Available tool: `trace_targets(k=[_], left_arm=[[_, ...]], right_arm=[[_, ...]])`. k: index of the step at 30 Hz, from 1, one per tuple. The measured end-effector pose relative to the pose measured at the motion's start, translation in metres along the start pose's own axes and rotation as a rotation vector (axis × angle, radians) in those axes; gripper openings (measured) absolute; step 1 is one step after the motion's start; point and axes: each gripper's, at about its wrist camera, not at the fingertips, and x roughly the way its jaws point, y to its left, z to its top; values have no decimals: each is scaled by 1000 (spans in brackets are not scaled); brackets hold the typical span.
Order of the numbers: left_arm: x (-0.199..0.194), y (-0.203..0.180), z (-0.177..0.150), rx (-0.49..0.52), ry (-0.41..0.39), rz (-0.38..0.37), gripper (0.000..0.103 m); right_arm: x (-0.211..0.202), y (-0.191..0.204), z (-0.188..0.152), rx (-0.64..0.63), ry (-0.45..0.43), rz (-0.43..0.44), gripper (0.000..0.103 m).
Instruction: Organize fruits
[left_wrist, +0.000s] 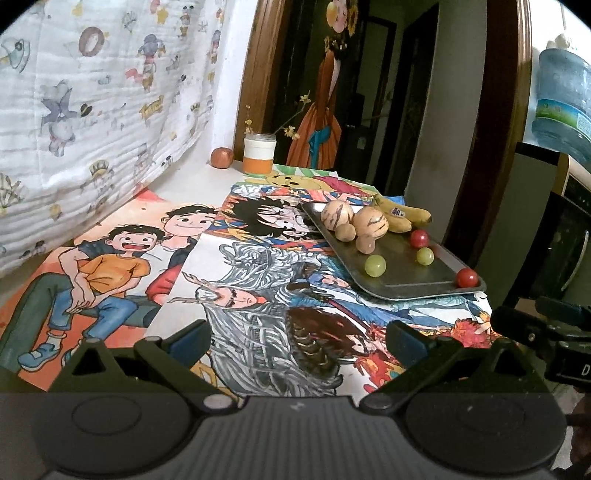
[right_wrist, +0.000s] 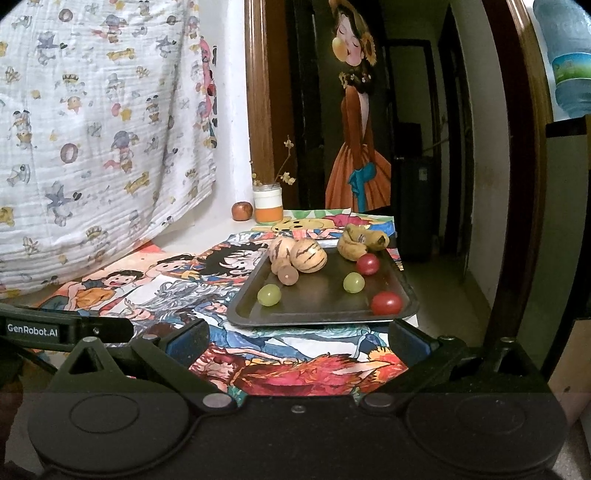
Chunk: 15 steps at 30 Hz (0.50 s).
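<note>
Behind the melons (right_wrist: 299, 254), bananas (right_wrist: 364, 242) sit half-hidden.

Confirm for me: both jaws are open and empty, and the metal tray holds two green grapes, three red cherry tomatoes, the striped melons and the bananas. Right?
Not quite: the metal tray holds two red cherry tomatoes, not three; the right wrist view shows one near the bananas and one at the near corner. The two green grapes, the striped melons and both open, empty jaws are as you said.
</note>
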Motion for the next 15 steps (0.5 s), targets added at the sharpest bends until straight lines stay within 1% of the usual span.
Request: trace_targets(k=[15], left_arm=[[-1, 2, -2, -5, 3, 3, 103]], right_arm=[[0, 0, -1, 4, 3, -1, 102]])
